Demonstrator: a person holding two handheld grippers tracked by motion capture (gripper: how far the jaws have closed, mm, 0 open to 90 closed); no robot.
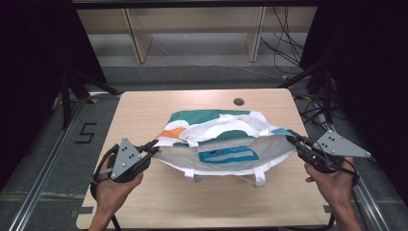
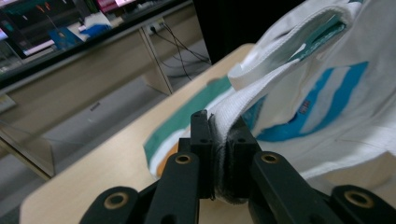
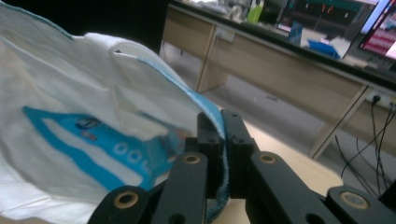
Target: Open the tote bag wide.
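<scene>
White cloth makes up most of the tote bag (image 1: pixel 226 144), which also has green, orange and blue patches. The bag is over the middle of the wooden counter (image 1: pixel 144 108), held up at its two ends so its top edge is pulled into a long open mouth. Its far part rests on the counter, and a white handle (image 1: pixel 257 179) hangs down from the near edge.

The left gripper (image 1: pixel 153 149) is at the left end of the bag. Its fingers (image 2: pixel 201 140) are closed tight on the thick white rim of the bag, which is squeezed between them. A person's hand (image 1: pixel 113 190) holds this gripper from below.

The right gripper (image 1: pixel 293 140) is at the right end of the bag. Its fingers (image 3: pixel 236 140) are closed on the bag's edge too, where a thin blue trim runs between them. The other hand (image 1: pixel 332 185) holds it.

A blue label (image 1: pixel 228 155) shows inside the open bag. A small round hole (image 1: pixel 238 102) sits near the far edge of the counter.
</scene>
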